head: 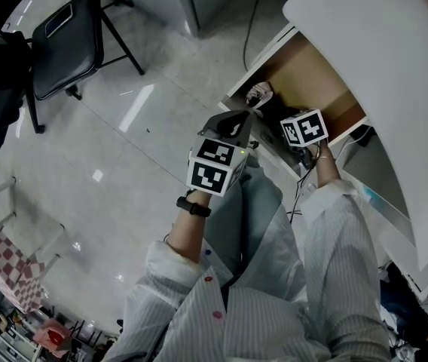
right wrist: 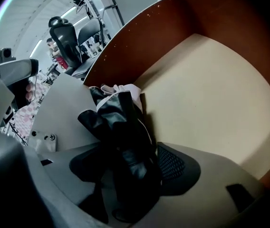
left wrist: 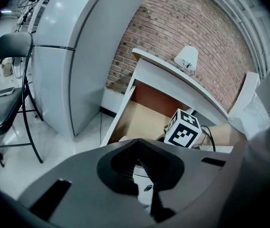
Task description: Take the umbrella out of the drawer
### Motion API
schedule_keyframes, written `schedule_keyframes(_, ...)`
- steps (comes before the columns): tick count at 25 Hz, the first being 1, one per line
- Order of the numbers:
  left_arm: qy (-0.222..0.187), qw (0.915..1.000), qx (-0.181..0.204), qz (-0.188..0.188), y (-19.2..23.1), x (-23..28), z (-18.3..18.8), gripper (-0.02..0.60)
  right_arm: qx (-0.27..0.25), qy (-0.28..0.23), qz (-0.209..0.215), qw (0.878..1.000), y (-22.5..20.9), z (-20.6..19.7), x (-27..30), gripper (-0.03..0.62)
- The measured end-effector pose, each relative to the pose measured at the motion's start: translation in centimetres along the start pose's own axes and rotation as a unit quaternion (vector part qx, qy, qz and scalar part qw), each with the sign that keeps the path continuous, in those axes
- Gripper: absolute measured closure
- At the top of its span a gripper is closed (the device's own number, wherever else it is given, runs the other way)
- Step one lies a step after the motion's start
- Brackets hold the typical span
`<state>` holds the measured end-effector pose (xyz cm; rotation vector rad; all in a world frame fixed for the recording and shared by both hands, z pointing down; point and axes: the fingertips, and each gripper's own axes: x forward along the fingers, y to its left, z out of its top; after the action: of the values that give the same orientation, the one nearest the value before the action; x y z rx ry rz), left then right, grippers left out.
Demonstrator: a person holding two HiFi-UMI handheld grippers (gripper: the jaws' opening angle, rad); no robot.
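Note:
The drawer (head: pixel 316 70) stands pulled open under the white desk top (head: pixel 395 74), its pale floor (right wrist: pixel 211 89) mostly bare. A black folded umbrella (right wrist: pixel 120 127) with a white part at its far end lies against the drawer's near corner. My right gripper (right wrist: pixel 128 175) points steeply down inside the drawer with its jaws wide apart on either side of the umbrella; the pads do not visibly press on it. In the head view its marker cube (head: pixel 304 127) hides the jaws. My left gripper (head: pixel 233 123) hovers just outside the drawer's front, its tips together (left wrist: pixel 137 148) and holding nothing.
A black folding chair (head: pixel 63 36) stands on the shiny floor to the left. A tall white cabinet (left wrist: pixel 73 56) stands beside the desk, before a brick wall (left wrist: pixel 187 27). Cables (head: pixel 301 191) hang under the desk on the right.

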<state>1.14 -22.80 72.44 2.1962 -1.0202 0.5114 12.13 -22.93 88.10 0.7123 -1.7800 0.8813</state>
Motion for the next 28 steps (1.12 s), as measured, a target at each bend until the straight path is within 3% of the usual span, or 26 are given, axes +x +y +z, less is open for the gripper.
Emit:
schedule_keyframes(7, 0.0, 1.0, -0.002, -0.004, -0.1, 0.4, 0.8, 0.572, -0.004, -0.002, -0.011, 1.0, -0.1, -0.1, 0.0, 0.296)
schedule_keyframes(14, 0.002, 1.0, -0.004, -0.007, -0.5, 0.6, 1.0, 0.572, 0.003, 0.015, 0.015, 1.0, 0.2, -0.2, 0.4, 0.327)
schedule_keyframes(23, 0.002, 1.0, -0.005, 0.004, -0.4, -1.0, 1.8, 0.572, -0.032, 0.011, -0.031, 0.999, 0.6, -0.1, -0.6, 0.378)
schedule_keyframes(28, 0.001, 0.9999, -0.009, 0.013, -0.6, -2.5, 2.8, 0.572, -0.027, 0.009, -0.032, 0.999, 1.7, 0.0, -2.0, 0.381)
